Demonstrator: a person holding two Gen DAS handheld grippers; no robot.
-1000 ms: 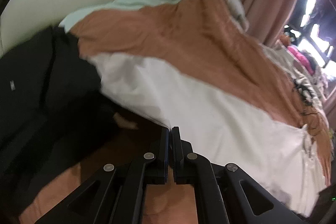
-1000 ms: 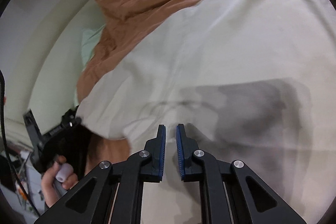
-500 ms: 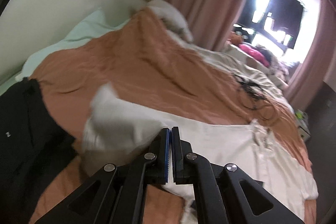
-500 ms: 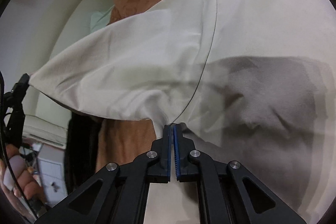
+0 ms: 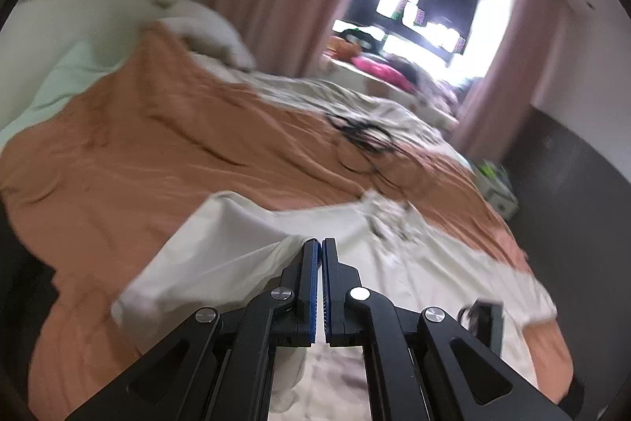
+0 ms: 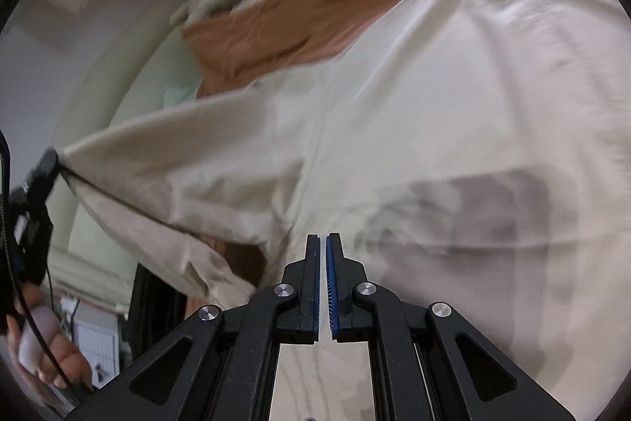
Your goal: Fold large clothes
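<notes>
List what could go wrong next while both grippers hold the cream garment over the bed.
1. The left gripper pinches only a thin edge of the cream garment; a tug might slip it free.
2. The black cable lies on the orange bedspread nearby; swung cloth could snag it.

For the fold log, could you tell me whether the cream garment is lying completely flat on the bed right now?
No, in the right wrist view one corner of the cream garment is lifted and stretched out to the left gripper.
</notes>
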